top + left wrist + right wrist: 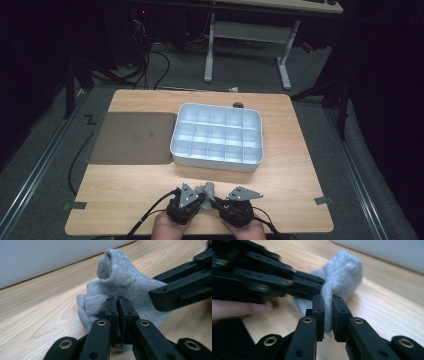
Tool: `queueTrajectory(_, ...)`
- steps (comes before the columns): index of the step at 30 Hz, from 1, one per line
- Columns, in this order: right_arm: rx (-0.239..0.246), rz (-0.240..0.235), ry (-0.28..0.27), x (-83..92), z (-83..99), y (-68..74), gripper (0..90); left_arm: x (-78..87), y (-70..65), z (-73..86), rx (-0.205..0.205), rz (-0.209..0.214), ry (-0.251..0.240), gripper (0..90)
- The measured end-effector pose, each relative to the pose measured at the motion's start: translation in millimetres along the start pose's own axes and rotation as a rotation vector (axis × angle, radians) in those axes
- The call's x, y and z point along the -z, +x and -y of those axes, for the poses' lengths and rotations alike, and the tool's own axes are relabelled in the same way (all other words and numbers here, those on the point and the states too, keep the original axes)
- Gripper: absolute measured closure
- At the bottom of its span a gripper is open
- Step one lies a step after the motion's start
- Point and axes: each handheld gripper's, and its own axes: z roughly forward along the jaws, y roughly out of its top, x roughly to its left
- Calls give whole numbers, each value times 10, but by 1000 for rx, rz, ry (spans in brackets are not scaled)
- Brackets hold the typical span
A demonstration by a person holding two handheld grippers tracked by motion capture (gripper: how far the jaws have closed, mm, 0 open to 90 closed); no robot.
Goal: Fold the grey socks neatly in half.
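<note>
A wooden table [295, 150] seen from above, with a person's two hands at its near edge, each holding a black two-jaw gripper. The left gripper [202, 196] and the right gripper [214, 201] point toward each other and meet at a small grey sock [206, 189] lying crumpled on the wood between them, close to the near edge. In the left gripper view, the jaws are pressed almost together on the near edge of the sock [120, 287], with a thin fold of fabric caught between them; the other gripper's black arm reaches in from the right and touches the sock's side. In the right gripper view, the jaws are clamped on a raised fold of the sock [342, 272], which stands up between them in a hump. Farther back on the table sits a white tray [218, 161] divided into many small compartments, and just left of it lies a dark flat mat [132, 137].
</note>
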Motion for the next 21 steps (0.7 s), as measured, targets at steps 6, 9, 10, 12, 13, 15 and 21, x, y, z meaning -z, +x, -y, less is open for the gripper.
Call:
queueTrajectory(6, 33, 13, -14, 21, -2, 58, 826, -26, -24, -15, -3, 4, 7, 886)
queueTrajectory(9, 10, 9, -12, 31, -3, 11, 796, -27, -16, -17, 3, 10, 7, 886)
queueTrajectory(10, 6, 9, -16, 36, -2, 1, 782, -27, -16, -17, 2, 11, 8, 886)
queueTrajectory(12, 3, 7, -19, 44, -4, -7, 770, -27, -17, -17, 1, 10, 8, 886)
queueTrajectory(13, 3, 16, -36, 83, -16, -32, 751, -27, -17, -17, 1, 11, 8, 885)
queueTrajectory(15, -3, 27, -55, 114, -24, -57, 725, -27, -18, -17, 1, 10, 8, 885)
queueTrajectory(21, -39, 109, -32, 136, -7, -221, 736, -27, -16, -17, 3, 10, 8, 885)
